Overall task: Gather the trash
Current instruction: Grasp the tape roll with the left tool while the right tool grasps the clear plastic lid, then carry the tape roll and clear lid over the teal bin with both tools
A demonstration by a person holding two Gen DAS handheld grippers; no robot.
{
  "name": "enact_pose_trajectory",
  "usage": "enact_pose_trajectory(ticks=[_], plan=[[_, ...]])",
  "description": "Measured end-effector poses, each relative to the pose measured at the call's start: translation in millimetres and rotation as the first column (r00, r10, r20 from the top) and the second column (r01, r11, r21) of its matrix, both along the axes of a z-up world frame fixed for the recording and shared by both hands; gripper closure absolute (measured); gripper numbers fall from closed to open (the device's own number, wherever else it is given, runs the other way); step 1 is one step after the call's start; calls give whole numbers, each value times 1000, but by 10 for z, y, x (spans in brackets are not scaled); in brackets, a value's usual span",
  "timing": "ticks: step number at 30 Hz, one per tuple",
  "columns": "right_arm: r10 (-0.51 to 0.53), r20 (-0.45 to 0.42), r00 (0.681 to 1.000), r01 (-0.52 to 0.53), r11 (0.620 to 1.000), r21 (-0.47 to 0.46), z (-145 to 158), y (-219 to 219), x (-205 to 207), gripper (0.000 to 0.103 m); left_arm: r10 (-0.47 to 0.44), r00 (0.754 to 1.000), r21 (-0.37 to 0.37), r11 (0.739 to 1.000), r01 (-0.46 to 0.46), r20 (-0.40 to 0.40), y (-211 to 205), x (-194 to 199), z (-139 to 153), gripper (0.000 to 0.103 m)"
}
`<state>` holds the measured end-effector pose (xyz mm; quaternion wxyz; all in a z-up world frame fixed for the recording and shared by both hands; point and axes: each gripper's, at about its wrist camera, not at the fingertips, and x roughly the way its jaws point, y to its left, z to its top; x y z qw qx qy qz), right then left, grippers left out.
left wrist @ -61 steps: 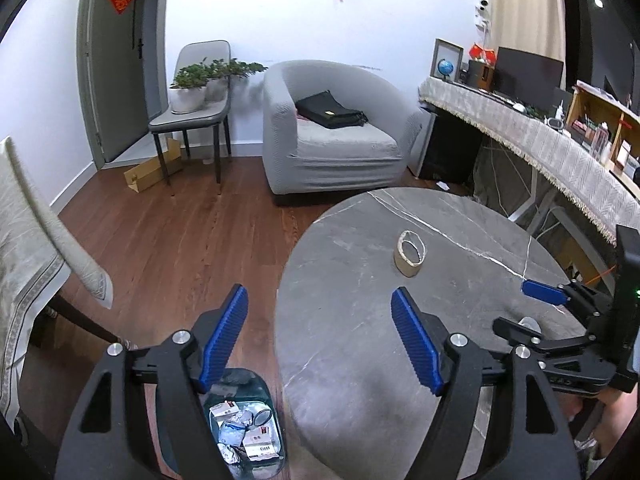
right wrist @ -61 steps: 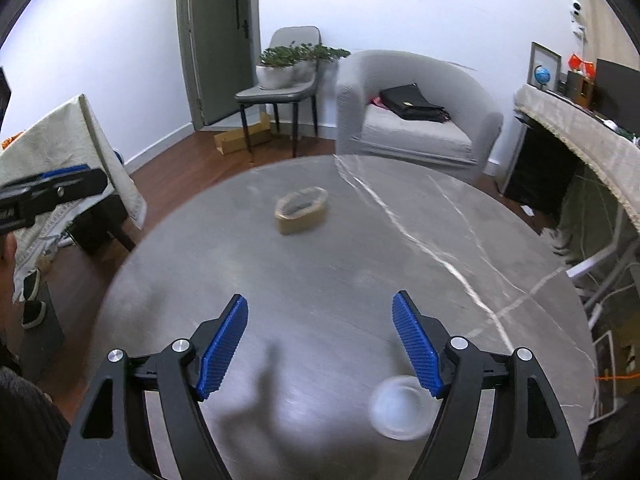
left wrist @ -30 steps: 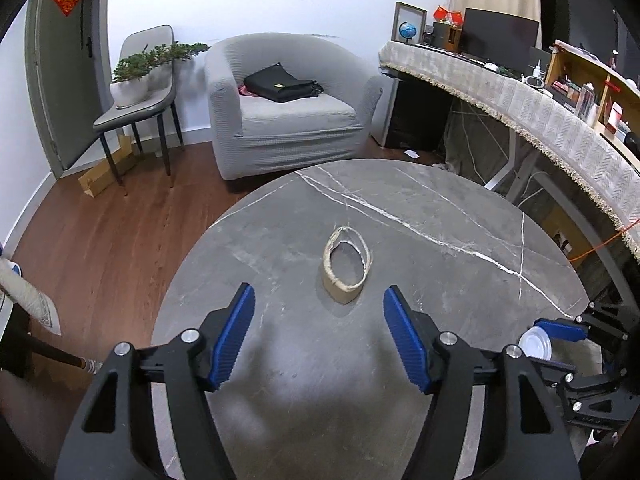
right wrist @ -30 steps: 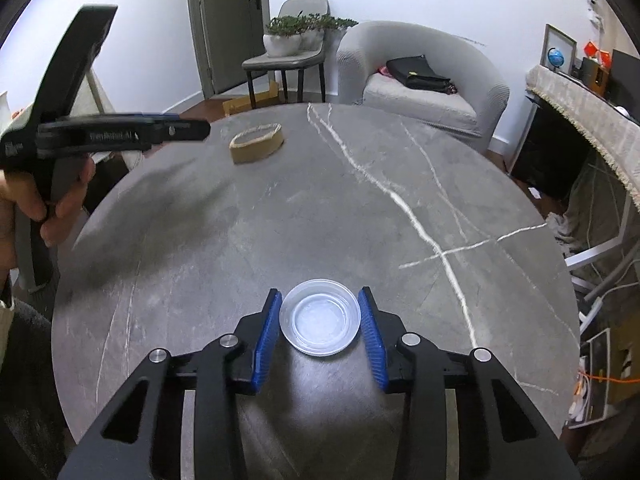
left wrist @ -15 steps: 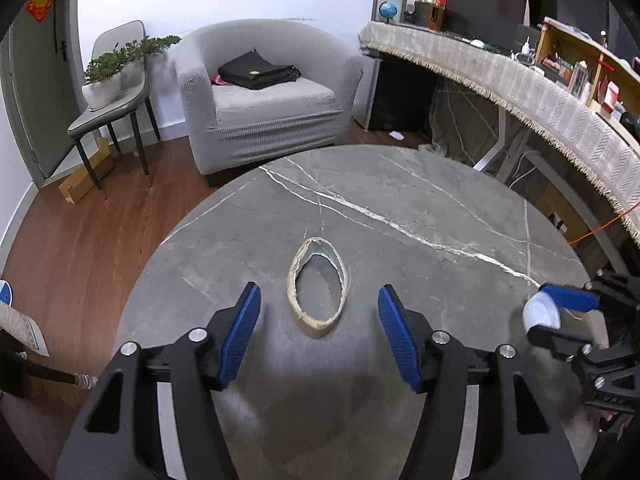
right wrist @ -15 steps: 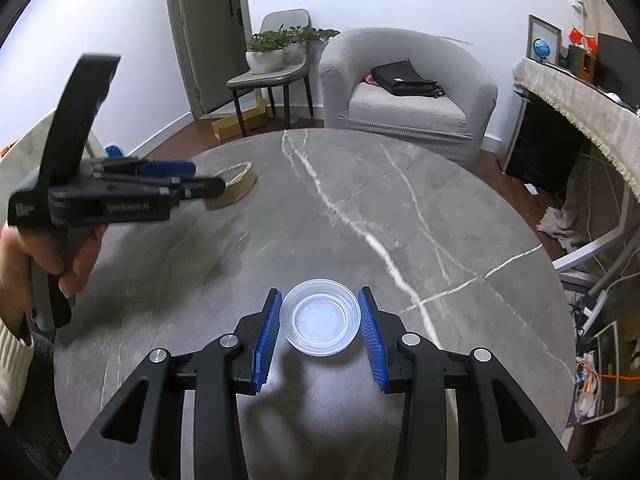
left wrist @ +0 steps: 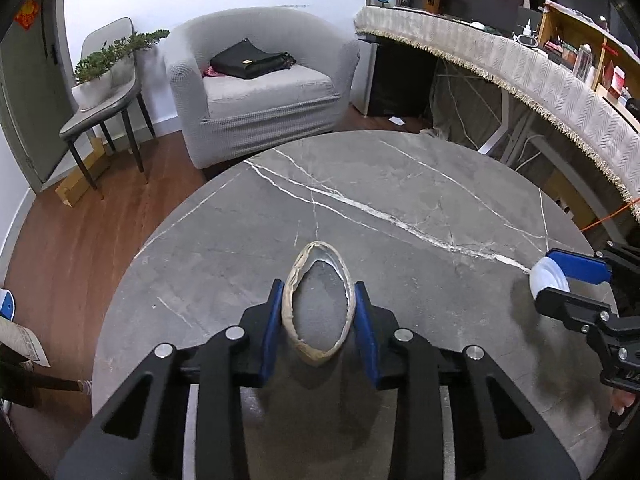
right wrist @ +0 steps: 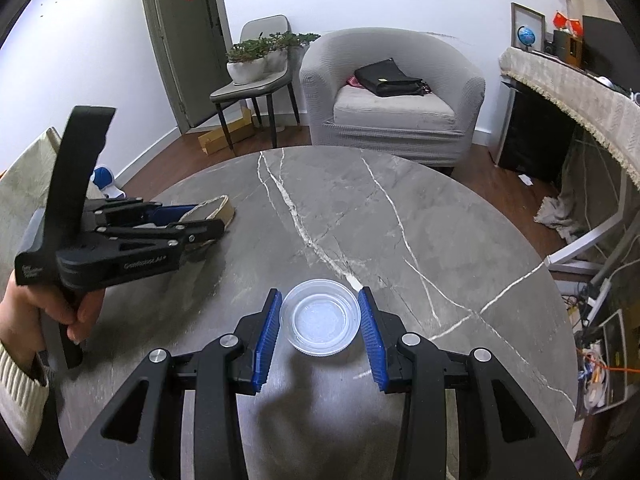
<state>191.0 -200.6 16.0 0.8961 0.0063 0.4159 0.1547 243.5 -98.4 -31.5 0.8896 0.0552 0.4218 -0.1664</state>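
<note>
Two tools clamped, left tool [left wrist: 319, 312] on tape roll [left wrist: 319, 304], right tool [right wrist: 320, 334] on lid [right wrist: 320, 317]

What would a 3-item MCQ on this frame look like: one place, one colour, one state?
1. Where does the black bag lie?
A. on the grey armchair
B. on the round table
C. on the floor

2. What colour are the pads of the right tool?
A. red
B. blue
C. green

3. What is the state of the left tool?
A. wide open above the table
B. shut on the cardboard tape ring
C. shut on a bottle

Answers: 1 A, the bag rests on the seat cushion; 2 B, both pads beside the clear plastic lid are blue; 3 B, its pads press the ring's sides, squeezing it oval.
</note>
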Motion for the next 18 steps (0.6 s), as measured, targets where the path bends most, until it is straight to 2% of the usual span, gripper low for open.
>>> enact_pose_trajectory(ticks=[4,18], plan=[[-1,7,1000,1,1000,1,32,77,27,63,9,1000,-30,1000,-8,13,56,-57,36,67],[19,44,999,-20,999,25,167,533,58,63,60,998,-46,997,-59,31,451,-417,183,67]])
